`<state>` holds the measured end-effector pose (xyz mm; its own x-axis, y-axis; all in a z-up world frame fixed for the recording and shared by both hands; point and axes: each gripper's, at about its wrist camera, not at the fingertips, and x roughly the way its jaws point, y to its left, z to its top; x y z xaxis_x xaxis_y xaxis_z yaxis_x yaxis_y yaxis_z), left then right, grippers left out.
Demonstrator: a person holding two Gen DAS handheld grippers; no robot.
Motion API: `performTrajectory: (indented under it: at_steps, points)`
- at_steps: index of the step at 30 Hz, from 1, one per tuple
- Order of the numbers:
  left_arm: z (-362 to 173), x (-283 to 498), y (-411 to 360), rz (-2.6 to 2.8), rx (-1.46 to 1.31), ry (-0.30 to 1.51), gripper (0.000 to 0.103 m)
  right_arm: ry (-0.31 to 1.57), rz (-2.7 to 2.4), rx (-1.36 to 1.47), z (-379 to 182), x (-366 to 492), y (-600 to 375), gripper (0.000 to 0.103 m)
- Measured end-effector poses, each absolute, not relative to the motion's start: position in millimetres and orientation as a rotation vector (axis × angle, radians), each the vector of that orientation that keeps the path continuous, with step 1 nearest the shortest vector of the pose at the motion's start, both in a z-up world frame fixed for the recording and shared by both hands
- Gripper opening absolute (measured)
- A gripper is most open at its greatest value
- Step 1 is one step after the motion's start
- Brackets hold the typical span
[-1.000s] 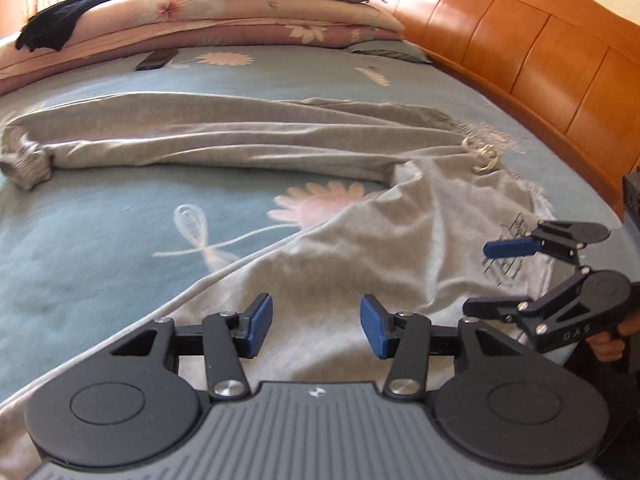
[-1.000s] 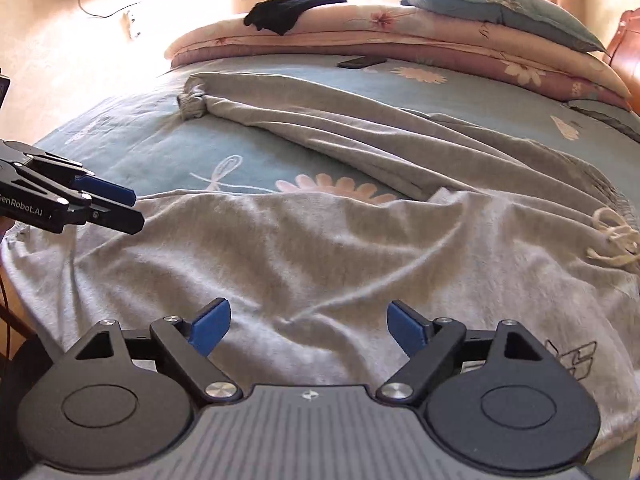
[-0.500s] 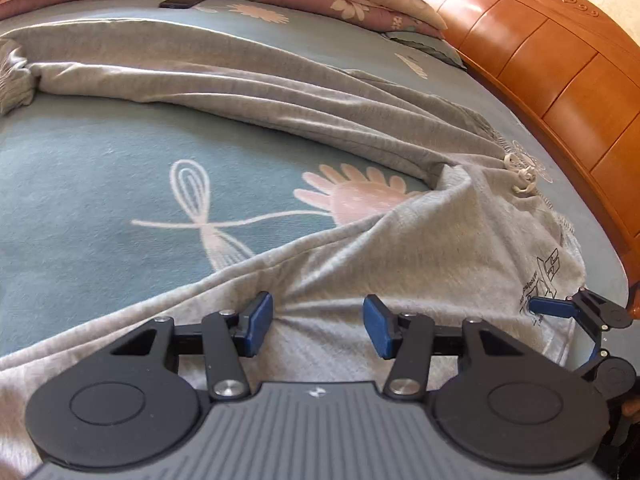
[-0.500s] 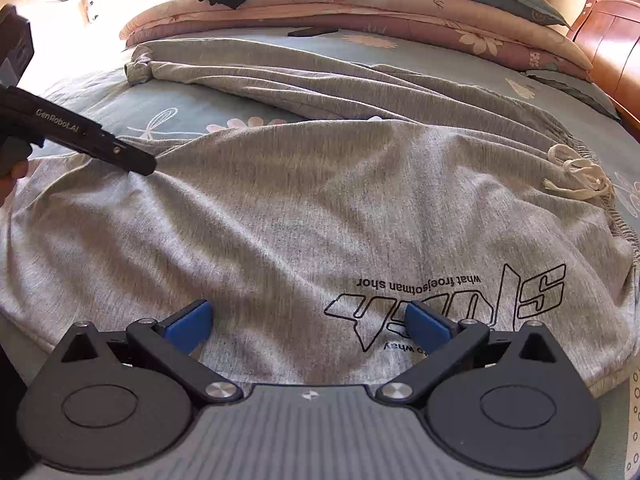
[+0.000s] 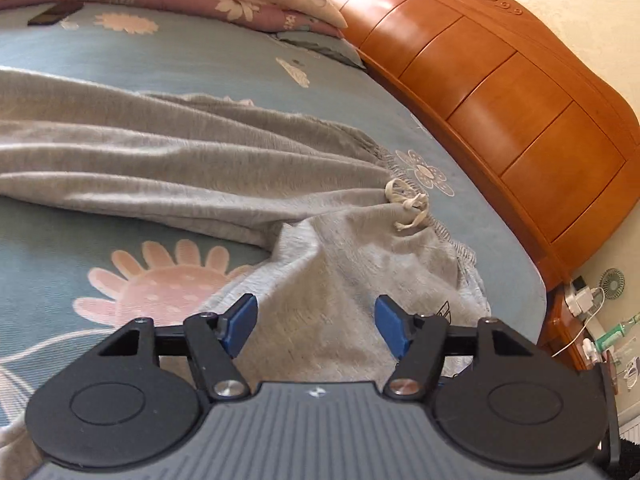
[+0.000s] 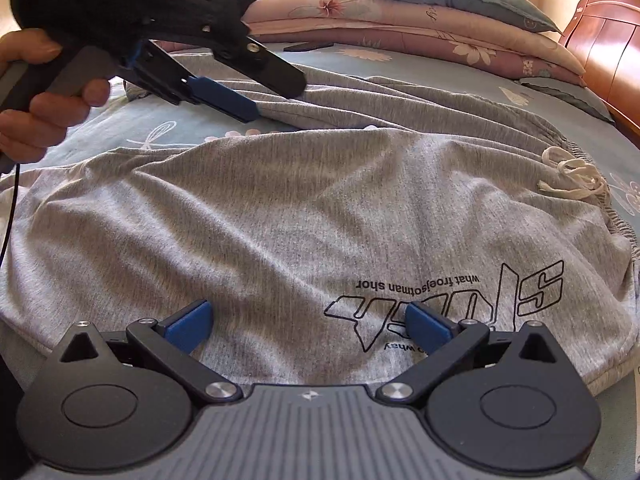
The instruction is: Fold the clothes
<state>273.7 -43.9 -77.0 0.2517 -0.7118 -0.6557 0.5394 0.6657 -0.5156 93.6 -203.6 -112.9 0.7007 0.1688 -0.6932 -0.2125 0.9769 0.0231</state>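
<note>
- Grey sweatpants (image 6: 304,216) lie spread on the bed (image 5: 80,208). The waistband with its white drawstring (image 6: 576,176) is toward the wooden headboard (image 5: 500,92). The near leg runs crosswise just in front of both grippers; the far leg trails off behind it toward the bed's other side.
- Right gripper (image 6: 308,326): jaws fully apart, nothing between the pads. It hangs low over the near leg's front edge, beside the printed logo (image 6: 460,300), which reads upside down from here.
- Left gripper (image 5: 316,326): jaws have just been opening. They are parted, with only cloth below them and no fold pinched. It aims toward the waistband end.
- In the right wrist view the left gripper (image 6: 232,96) is held above the fabric, clear of it.
- Judgement: the right gripper is nearer the front edge; that hem is the likely pick point for folding the leg across.
- Fabric: soft jersey, creased, and it will sag when lifted.
</note>
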Motion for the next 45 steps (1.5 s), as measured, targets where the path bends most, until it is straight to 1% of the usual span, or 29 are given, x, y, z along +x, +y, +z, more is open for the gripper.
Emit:
performTrajectory:
  at_steps: [2,3,4,8,9,11,12,16,18,19,20,21,24,25,26,28,29,32,34,35,36,39,42,43,44,45]
  points:
    - [-94,280,-49,-0.818,-0.203,1.061,0.064,0.760,0.221,-0.065,-113,92,-204,0.103]
    - [-100,282,-44,-0.779,-0.213,1.064,0.060,0.756,0.226,-0.066,-114,92,-205,0.103]
    - [-101,285,-35,-0.739,-0.231,1.047,0.056,0.752,0.232,-0.068,-114,91,-205,0.103]
    - [-83,292,-3,-0.558,-0.253,0.969,0.055,0.738,0.241,-0.070,-115,90,-206,0.103]
    - [-78,291,1,-0.588,-0.270,0.956,0.055,0.734,0.243,-0.072,-116,90,-206,0.103]
    - [-72,288,2,-0.687,-0.313,0.944,0.067,0.729,0.244,-0.071,-116,89,-206,0.103]
    - [-70,285,-2,-0.744,-0.329,0.941,0.069,0.728,0.243,-0.070,-116,89,-206,0.103]
    - [-88,290,-42,-0.901,-0.368,1.002,0.069,0.727,0.232,-0.068,-115,89,-205,0.103]
    - [-101,300,-57,-0.854,-0.333,1.024,0.069,0.729,0.232,-0.067,-115,90,-205,0.103]
    - [-107,305,-63,-0.818,-0.308,1.030,0.067,0.730,0.233,-0.067,-115,90,-205,0.103]
    - [-110,311,-65,-0.791,-0.303,1.024,0.062,0.730,0.233,-0.068,-115,90,-205,0.103]
    - [-110,317,-63,-0.771,-0.313,1.009,0.062,0.729,0.233,-0.067,-115,90,-205,0.103]
    - [-91,322,-47,-0.706,-0.337,1.009,0.062,0.729,0.232,-0.066,-115,90,-205,0.103]
    - [-81,316,-40,-0.713,-0.314,0.982,0.065,0.727,0.231,-0.064,-115,90,-206,0.103]
    - [-71,307,-30,-0.724,-0.296,0.958,0.071,0.724,0.231,-0.064,-116,89,-206,0.103]
    - [-60,290,-9,-0.750,-0.298,0.954,0.077,0.719,0.229,-0.062,-116,89,-206,0.103]
    - [-59,281,1,-0.763,-0.310,0.968,0.079,0.717,0.228,-0.061,-116,89,-206,0.103]
    - [-73,264,20,-0.793,-0.350,1.053,0.080,0.713,0.224,-0.059,-117,88,-206,0.103]
    - [-91,261,27,-0.712,-0.315,1.099,0.080,0.713,0.220,-0.059,-116,89,-205,0.103]
    - [-96,262,32,-0.671,-0.292,1.081,0.071,0.716,0.218,-0.058,-116,89,-205,0.103]
    - [-97,263,39,-0.659,-0.290,1.041,0.073,0.719,0.216,-0.058,-116,90,-205,0.103]
    - [-84,273,54,-0.457,-0.271,0.973,0.070,0.732,0.209,-0.057,-115,91,-204,0.103]
    - [-70,276,68,-0.465,-0.344,0.959,0.071,0.744,0.201,-0.059,-113,91,-203,0.103]
    - [-66,274,70,-0.511,-0.378,0.956,0.076,0.749,0.199,-0.060,-113,91,-203,0.103]
    - [-64,269,68,-0.567,-0.397,0.950,0.079,0.753,0.198,-0.062,-112,90,-202,0.103]
    - [-64,265,63,-0.605,-0.395,0.951,0.079,0.756,0.198,-0.065,-112,90,-202,0.103]
